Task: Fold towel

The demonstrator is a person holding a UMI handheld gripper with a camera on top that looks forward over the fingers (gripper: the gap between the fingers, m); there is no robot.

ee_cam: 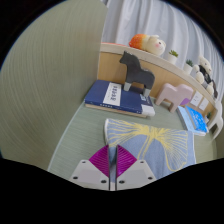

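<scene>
The towel [152,142] lies on the worktop [50,100], just ahead of the hand-held gripper [113,165] and slightly to its right. It is pale with thin blue stripes and some yellow marking near its far edge. Its near portion appears bunched or partly doubled over, with the stripes fanning out from the fingertips; the exact lay of the layers cannot be determined.

The hand-held gripper is clenched: the two magenta pads [101,158] meet with no visible gap. Whether a thin edge of the towel is pinched between them cannot be determined, since the cloth reaches close to the tips.

Beyond the towel a dark blue book [114,97] lies flat. A black horse figure [135,70] stands behind it, a small pink chair [174,96] to the right, and a blue-and-white box [197,121] at the towel's far right corner. A shelf [150,58] along the wall carries an orange and white plush toy [148,43].

Recommended procedure: confirm the grip on a single corner or edge, not on a bunch. Lift only enough to clear the lower layer, carry the edge across in a straight line parallel to the stripes, and align it with the opposite edge before release. Keep the motion clear of the book and box to avoid dragging them.
</scene>
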